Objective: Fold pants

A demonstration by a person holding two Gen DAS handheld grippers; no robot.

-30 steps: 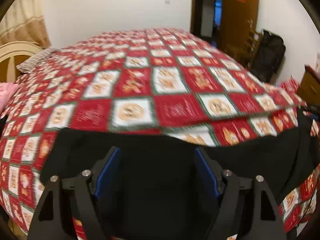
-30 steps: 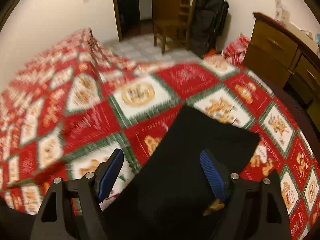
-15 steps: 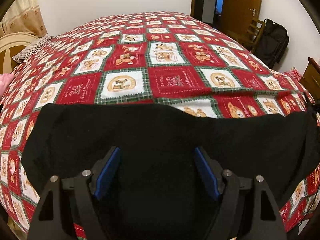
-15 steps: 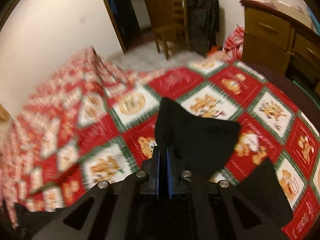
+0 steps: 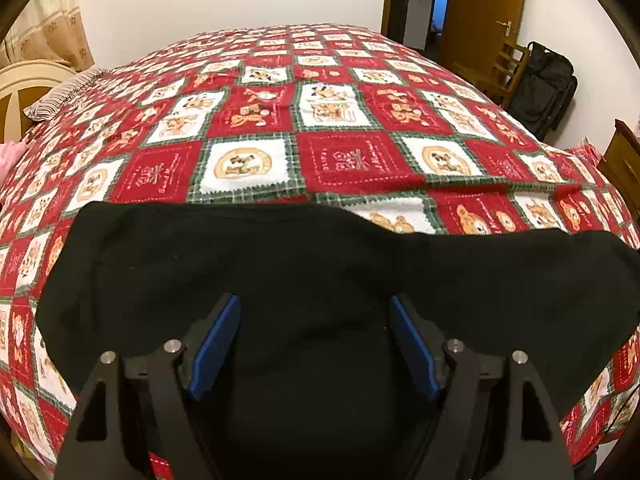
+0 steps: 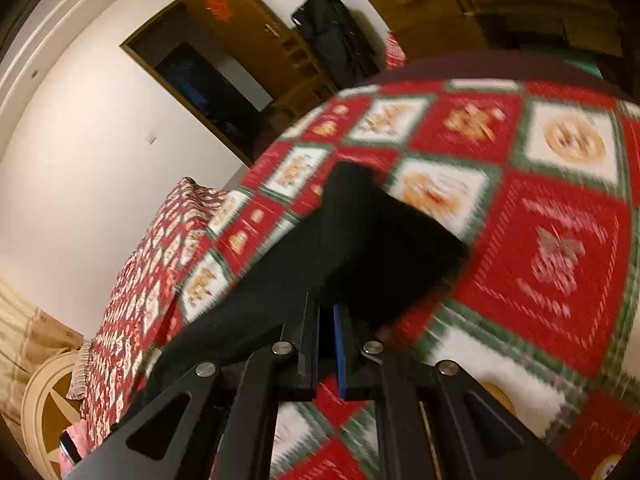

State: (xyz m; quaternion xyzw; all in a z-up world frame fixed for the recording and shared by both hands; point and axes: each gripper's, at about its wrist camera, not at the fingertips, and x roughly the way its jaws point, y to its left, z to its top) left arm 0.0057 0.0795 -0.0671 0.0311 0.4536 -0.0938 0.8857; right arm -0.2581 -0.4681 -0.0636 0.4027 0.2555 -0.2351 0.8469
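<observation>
Black pants (image 5: 304, 264) lie spread across the near part of a bed with a red, white and green patchwork cover (image 5: 320, 128). My left gripper (image 5: 316, 340) is open, its blue pads wide apart just above the pants fabric near the front edge. In the right wrist view my right gripper (image 6: 327, 344) is shut on an end of the black pants (image 6: 360, 236) and holds it lifted off the cover (image 6: 552, 240). The view is tilted and blurred.
A cream headboard (image 5: 24, 88) and striped pillow (image 5: 60, 92) are at the far left. A wooden door (image 5: 484, 12), chair (image 5: 504, 68) and black bag (image 5: 544, 88) stand at the right. A wooden dresser (image 6: 500, 8) stands beyond the bed.
My right gripper went from open to shut on the pants end, then lifted and swung it with a strong tilt. My left gripper stayed open and shifted forward over the pants.
</observation>
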